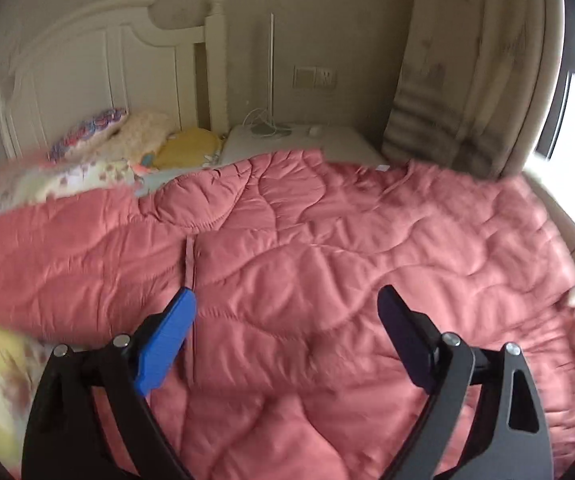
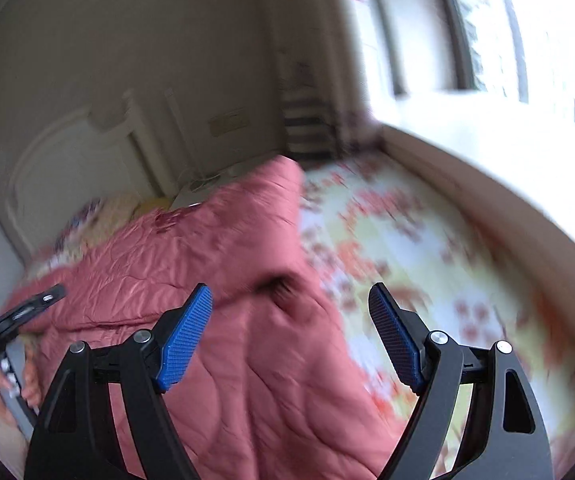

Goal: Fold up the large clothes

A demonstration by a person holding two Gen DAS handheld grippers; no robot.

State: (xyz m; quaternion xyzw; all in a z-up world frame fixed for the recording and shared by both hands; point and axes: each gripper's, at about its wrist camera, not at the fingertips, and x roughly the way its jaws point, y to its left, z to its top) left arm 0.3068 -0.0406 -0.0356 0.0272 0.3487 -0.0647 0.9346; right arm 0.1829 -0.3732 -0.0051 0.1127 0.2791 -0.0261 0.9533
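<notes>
The left claw (image 1: pixel 287 312) hangs wide apart and empty above the pink quilted coat (image 1: pixel 307 264); the right claw (image 2: pixel 290 312) is just as wide, holding nothing, over the coat's right edge. The coat lies spread across the bed (image 2: pixel 407 248), covering most of it, its far edge near the pillows (image 1: pixel 139 140) by the white headboard (image 1: pixel 87 60).

The main risk, as I judge it, is a thin pinch: the shell looks slick and satiny, so a claw closing on one layer could slip off, or drag the floral sheet (image 2: pixel 367 220) up with it. Puffy filling may also spring a fold back open.

The coat is thick and stitched in wavy channels, with a narrow cord (image 1: pixel 189 256) lying along its middle seam. The sheet beneath is thin printed cloth.
</notes>
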